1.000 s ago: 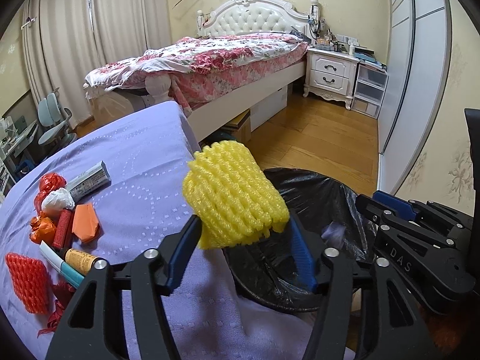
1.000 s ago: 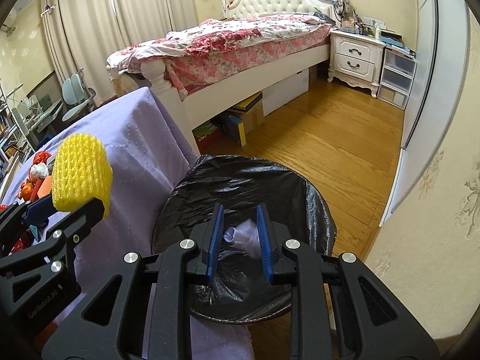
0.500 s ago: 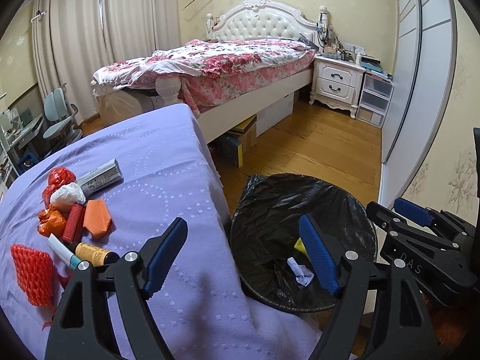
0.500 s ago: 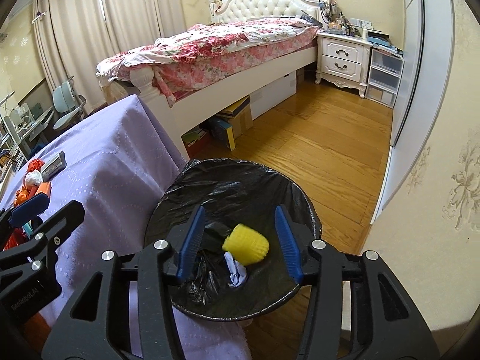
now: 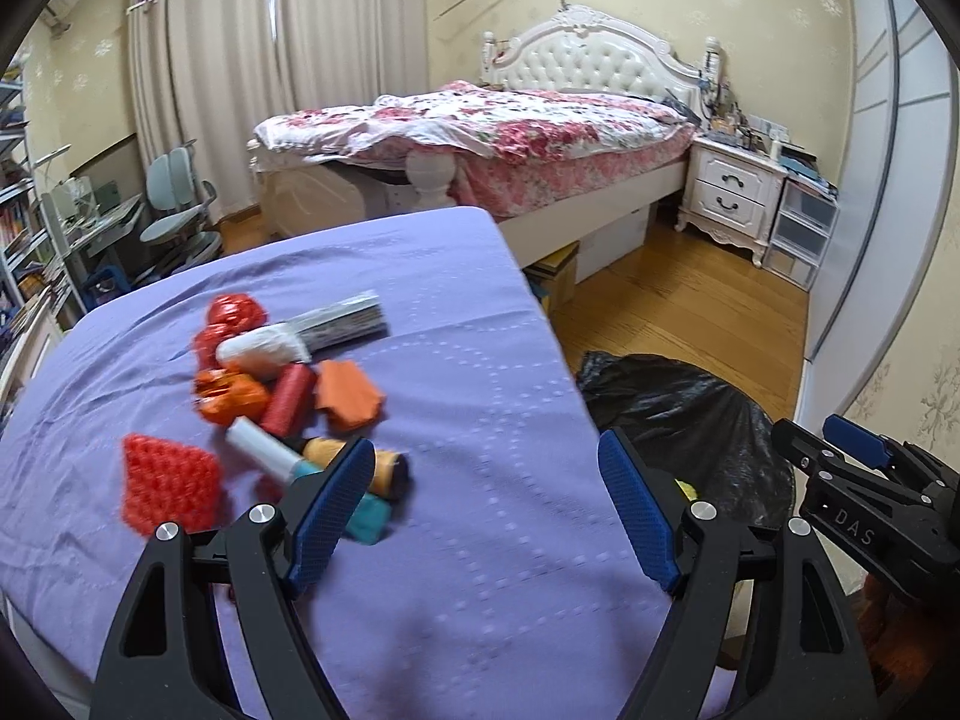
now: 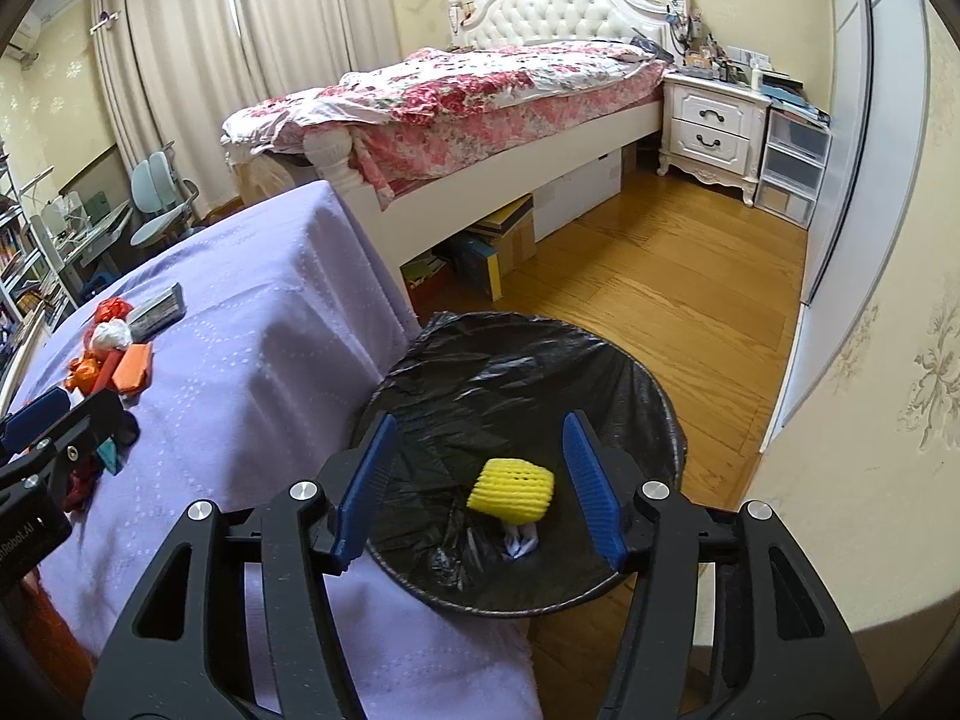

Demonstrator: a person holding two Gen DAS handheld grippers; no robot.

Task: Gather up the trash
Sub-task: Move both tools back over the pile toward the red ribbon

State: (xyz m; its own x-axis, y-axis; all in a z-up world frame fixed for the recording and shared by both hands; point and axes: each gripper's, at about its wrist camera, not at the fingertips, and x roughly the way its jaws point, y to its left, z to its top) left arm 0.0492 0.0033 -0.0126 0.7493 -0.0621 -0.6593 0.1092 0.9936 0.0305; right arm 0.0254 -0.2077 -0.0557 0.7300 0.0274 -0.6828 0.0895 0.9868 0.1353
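Note:
My left gripper (image 5: 483,447) is open and empty above the purple-covered table (image 5: 480,312), just right of a trash pile. In the pile lie a red foam net (image 5: 168,489), an orange folded paper (image 5: 348,399), a red cylinder (image 5: 288,399), a white wad (image 5: 261,348), a grey packet (image 5: 345,321) and a white tube (image 5: 264,447). My right gripper (image 6: 480,420) hangs over the black-lined bin (image 6: 540,354) with its jaws opening and nothing between its pads. Inside the bin lie a yellow foam net (image 6: 510,489) and a crumpled white scrap (image 6: 521,540).
The bin (image 5: 678,402) stands on the wooden floor (image 6: 660,300) against the table's right edge. Beyond are a bed (image 6: 480,90) with boxes (image 6: 510,240) under it, a white nightstand (image 6: 708,120) and a wardrobe (image 6: 864,150) on the right. A desk chair (image 5: 174,210) stands far left.
The yellow foam net left my left gripper and fell into the bin. My right gripper let go of a pale scrap and opened. My left gripper swung left over the table toward the pile.

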